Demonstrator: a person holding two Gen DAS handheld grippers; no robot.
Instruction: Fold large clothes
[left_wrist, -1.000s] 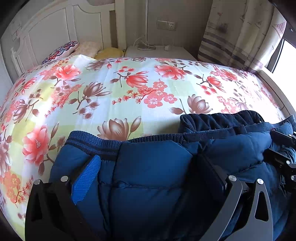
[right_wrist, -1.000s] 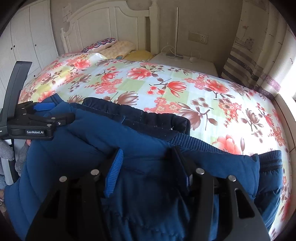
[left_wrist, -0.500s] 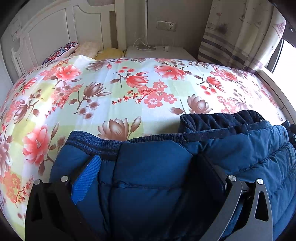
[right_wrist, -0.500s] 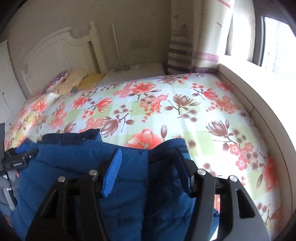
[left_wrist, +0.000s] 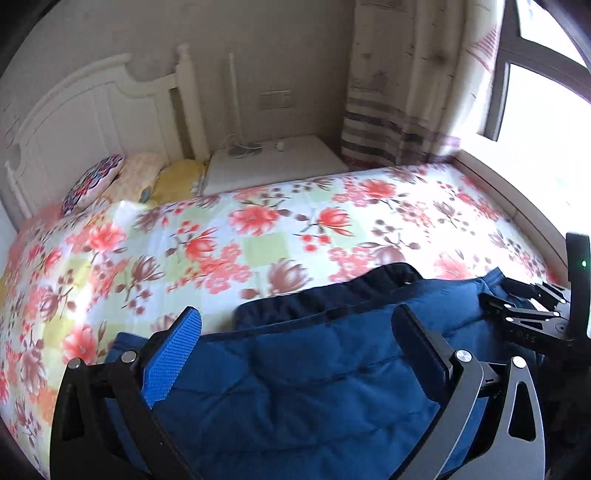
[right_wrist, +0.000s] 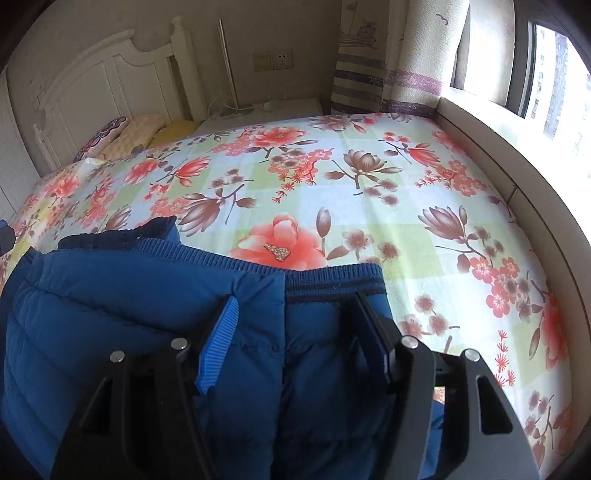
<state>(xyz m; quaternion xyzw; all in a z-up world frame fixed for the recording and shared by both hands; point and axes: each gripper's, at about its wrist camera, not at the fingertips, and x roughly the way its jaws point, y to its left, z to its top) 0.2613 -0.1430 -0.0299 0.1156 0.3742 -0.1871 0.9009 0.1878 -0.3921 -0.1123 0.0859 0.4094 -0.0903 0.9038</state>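
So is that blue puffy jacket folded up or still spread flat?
Partly folded: the blue padded jacket lies doubled on the floral bedspread, one ribbed hem stacked over another, with a layer overlapping the rest.

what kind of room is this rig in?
A home bedroom, almost certainly. A bed with a floral sheet fills the view, with a white headboard and pillows at its far end, a nightstand beside it, and a curtained window.

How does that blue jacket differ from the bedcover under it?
The jacket is plain blue; the bedcover is printed with red and brown flowers. The jacket is puffy and quilted; the bedcover lies thin and smooth. The jacket is bunched in layers at the near edge; the bedcover spreads over the whole bed. Both are soft fabric.
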